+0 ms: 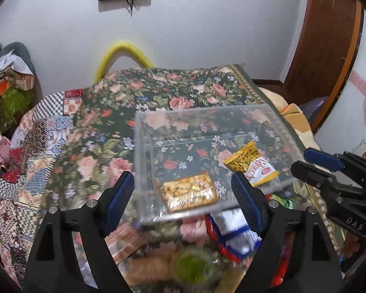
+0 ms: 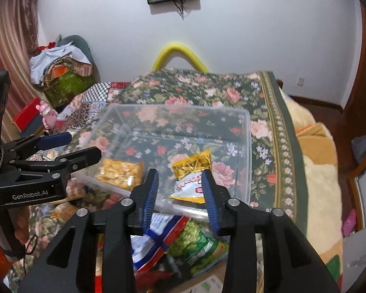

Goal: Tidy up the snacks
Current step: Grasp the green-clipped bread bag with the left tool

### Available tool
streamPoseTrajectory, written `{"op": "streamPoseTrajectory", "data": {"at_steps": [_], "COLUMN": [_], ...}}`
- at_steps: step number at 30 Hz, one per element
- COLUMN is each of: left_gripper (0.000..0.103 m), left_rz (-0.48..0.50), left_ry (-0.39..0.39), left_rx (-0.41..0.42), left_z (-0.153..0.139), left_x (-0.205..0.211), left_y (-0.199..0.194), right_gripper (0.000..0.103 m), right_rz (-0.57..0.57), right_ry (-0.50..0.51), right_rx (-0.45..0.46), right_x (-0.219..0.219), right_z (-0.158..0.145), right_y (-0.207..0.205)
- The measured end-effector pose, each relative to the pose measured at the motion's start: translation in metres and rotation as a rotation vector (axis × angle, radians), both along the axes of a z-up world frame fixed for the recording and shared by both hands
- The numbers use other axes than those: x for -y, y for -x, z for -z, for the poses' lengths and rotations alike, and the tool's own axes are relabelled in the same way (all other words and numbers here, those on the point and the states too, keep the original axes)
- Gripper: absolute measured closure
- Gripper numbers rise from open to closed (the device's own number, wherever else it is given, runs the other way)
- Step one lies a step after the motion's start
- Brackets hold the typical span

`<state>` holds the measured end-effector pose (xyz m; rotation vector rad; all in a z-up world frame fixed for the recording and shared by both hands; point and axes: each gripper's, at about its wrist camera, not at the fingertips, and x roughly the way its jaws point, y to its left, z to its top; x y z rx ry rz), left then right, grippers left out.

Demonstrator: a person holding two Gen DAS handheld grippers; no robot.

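Observation:
A clear plastic box (image 1: 144, 146) (image 2: 246, 146) stands on the floral cloth. Inside it lie a bag of orange crackers (image 1: 190, 193) (image 2: 120, 171) and a yellow-and-white snack packet (image 1: 251, 168) (image 2: 190, 183). My left gripper (image 1: 181, 174) (image 2: 83, 144) hangs open over the box's near edge, empty. My right gripper (image 2: 180, 173) (image 1: 301, 158) is open at the box's near right side; the yellow-and-white packet shows between its fingers but rests in the box, free of the pads. In front of the box lie loose snacks: a blue, white and red packet (image 1: 231, 234) (image 2: 158, 234) and a green packet (image 2: 197, 244).
The floral cloth (image 1: 158, 90) (image 2: 207, 90) covers a bed, with a patchwork quilt (image 1: 36, 146) at its left and a beige blanket (image 2: 317, 171) over its right edge. A yellow foam arch (image 2: 180, 48) stands behind. Piled clothes (image 2: 61, 66) sit far left.

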<state>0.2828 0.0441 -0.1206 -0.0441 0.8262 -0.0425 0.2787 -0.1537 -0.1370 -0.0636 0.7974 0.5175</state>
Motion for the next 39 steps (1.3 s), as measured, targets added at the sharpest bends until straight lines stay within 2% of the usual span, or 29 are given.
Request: {"op": "streamPoseTrajectory", "data": {"at_steps": [2, 6, 14, 18, 23, 31, 39], "left_gripper": [0.019, 0.011, 0.010, 0.010, 0.010, 0.010, 0.010], "left_rz": [0.002, -0.006, -0.036, -0.052, -0.070, -0.078, -0.044], "left_ry": [-0.005, -0.015, -0.028, -0.035, -0.004, 0.065, 0.126], "left_rx": [0.018, 0.044, 0.018, -0.030, -0.126, -0.247, -0.311], "left_z": [-0.012, -0.026, -0.020, 0.002, 0.040, 0.093, 0.127], "left_x": [-0.004, -0.013, -0.034, -0.043, -0.055, -0.058, -0.049], "left_y": [0.019, 0.063, 0.140, 0.175, 0.207, 0.243, 0.263], "right_gripper": [0.061, 0.058, 0.053, 0.052, 0.052, 0.050, 0.050], "right_rz": [-0.010, -0.027, -0.067, -0.081, -0.102, -0.107, -0.115], "right_ry": [-0.009, -0.023, -0.053, -0.053, -0.035, -0.018, 0.015], "right_rx": [0.025, 0.055, 0.047, 0.031, 0.022, -0.030, -0.059], "right_x": [0.000, 0.000, -0.008, -0.015, -0.025, -0.039, -0.052], "right_z": [-0.013, -0.032, -0.046, -0.042, -0.036, -0.019, -0.010], "right_y": [0.015, 0.041, 0.084, 0.101, 0.120, 0.131, 0.135]}}
